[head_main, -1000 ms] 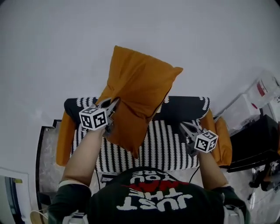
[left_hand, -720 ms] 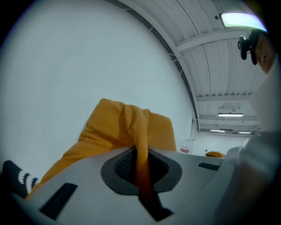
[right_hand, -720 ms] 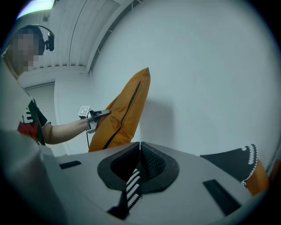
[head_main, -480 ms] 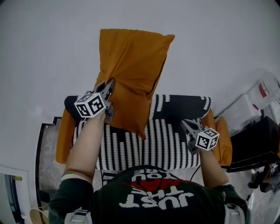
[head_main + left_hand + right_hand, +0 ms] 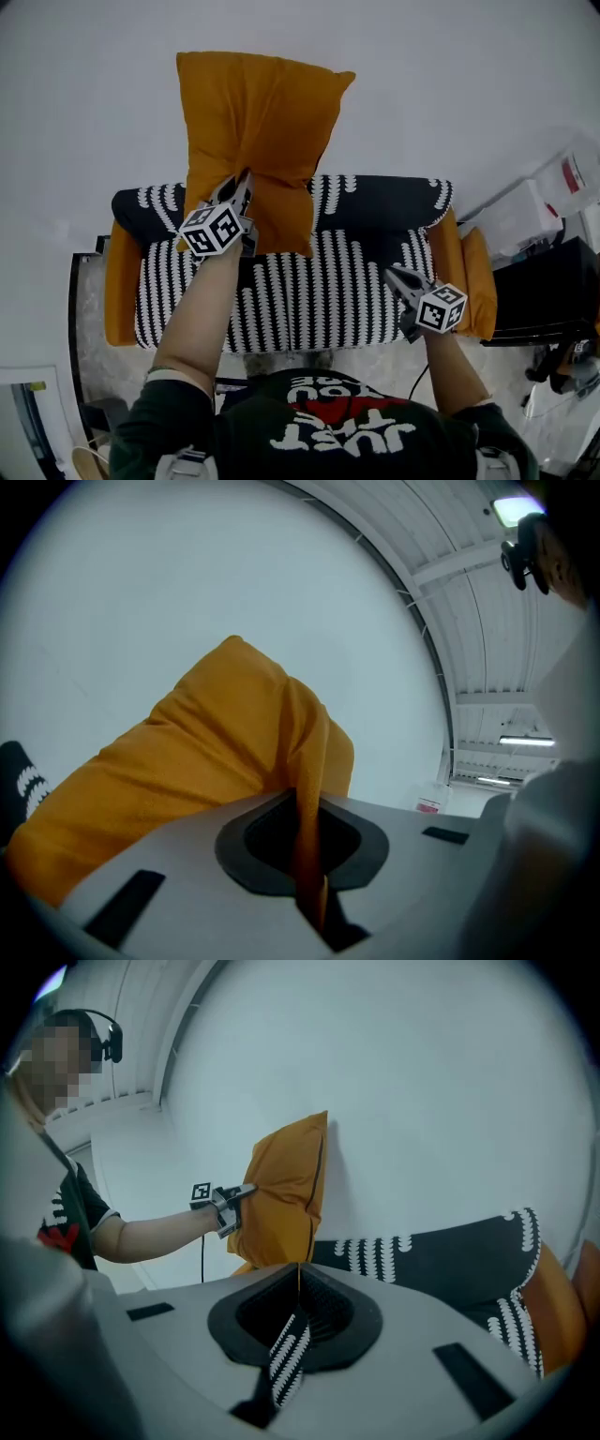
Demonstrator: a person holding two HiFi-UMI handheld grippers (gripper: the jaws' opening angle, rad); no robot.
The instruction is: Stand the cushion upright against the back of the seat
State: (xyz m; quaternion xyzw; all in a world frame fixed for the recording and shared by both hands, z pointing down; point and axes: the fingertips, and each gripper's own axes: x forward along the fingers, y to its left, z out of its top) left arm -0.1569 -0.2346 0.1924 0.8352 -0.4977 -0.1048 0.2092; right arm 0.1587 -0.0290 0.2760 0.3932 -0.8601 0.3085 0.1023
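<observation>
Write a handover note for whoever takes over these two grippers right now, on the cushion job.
Left gripper: shut on the orange cushion, pinching one edge.
Right gripper: jaws together, apparently empty, over the striped seat.
Cushion: hangs roughly upright in front of the wall, over the left part of the seat's back; contact with the seat can't be told.
Done: cushion lifted and turned upright.
Left: set it on the seat, lean it on the back, release.

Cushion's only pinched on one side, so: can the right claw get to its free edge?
Probably yes. The right claw hangs over the seat, apart from the cushion that the left claw pinches, and only bare seat lies between them.
</observation>
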